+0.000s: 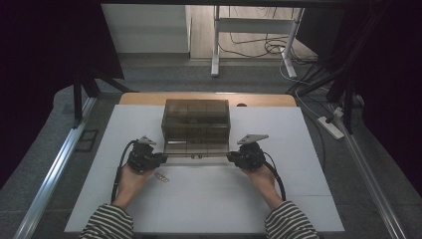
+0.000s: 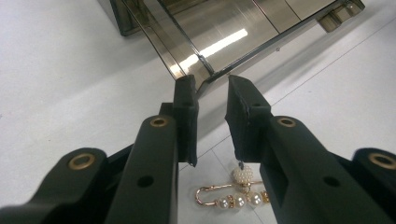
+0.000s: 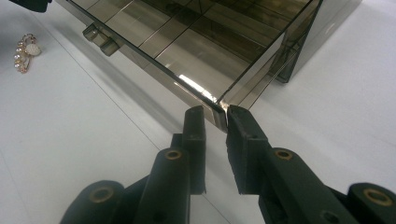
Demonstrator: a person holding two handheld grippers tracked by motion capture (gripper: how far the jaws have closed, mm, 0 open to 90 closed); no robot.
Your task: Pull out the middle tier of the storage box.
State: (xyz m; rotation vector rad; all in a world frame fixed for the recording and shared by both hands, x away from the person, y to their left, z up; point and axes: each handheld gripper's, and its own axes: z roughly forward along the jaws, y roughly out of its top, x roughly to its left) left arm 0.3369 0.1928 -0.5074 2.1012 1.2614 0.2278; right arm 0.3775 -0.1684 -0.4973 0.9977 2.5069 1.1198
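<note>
We've got the drawer front btwn both grippers — left jaws spread at its corner, right jaws pinching its corner edge.

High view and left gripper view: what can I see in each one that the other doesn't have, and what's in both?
High view: the whole smoky box, two striped sleeves, the right claw at one front corner of the pulled-out drawer, and the grey floor around the white table.

Left gripper view: up close, the left claw with its two black jaws standing apart at the drawer's corner, and the round pearls and gold pin of the brooch.

Both: the drawer, the table and the brooch, which looks tiny from above.
</note>
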